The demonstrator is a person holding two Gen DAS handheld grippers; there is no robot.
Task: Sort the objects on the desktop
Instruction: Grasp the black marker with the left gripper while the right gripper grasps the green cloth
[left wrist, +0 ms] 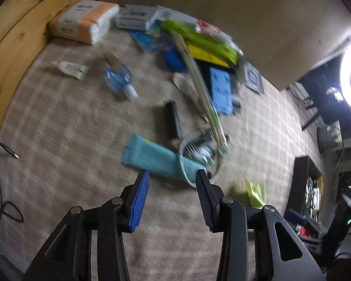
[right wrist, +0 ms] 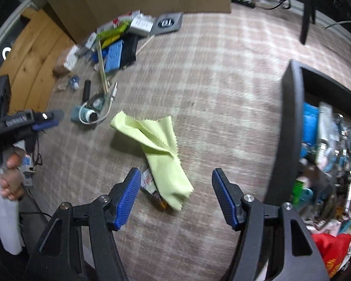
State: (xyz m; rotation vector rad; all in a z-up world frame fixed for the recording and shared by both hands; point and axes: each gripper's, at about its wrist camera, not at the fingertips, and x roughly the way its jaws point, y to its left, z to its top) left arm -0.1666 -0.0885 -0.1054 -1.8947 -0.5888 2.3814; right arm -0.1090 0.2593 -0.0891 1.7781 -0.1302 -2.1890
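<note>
a teal cloth (left wrist: pixel 156 161) and white cable (left wrist: pixel 187 164) lie just ahead of the left gripper (left wrist: pixel 173 175), jaws parted and empty. the right gripper (right wrist: pixel 173 175) hovers wide open over a yellow-green cloth (right wrist: pixel 159 149), gripping nothing.

Tissue pack (left wrist: pixel 83 21) lies at the far left of the tablecloth (left wrist: pixel 58 121), beside the wooden panel (left wrist: pixel 18 23). Small tube (left wrist: pixel 70 68) and bottle (left wrist: pixel 119 77) lie in front of it. A heap of boxes and packets (left wrist: pixel 199 53) lies to the right, against the cardboard wall (left wrist: pixel 245 11). Folded towel (left wrist: pixel 156 159) lies nearest, a cable loop (left wrist: pixel 187 164) resting on its right end. Cloth (right wrist: pixel 159 149) lies right of the towel, covering one end of a sachet (right wrist: pixel 149 182). The bin (right wrist: pixel 290 128) stands at the right, full of items.
</note>
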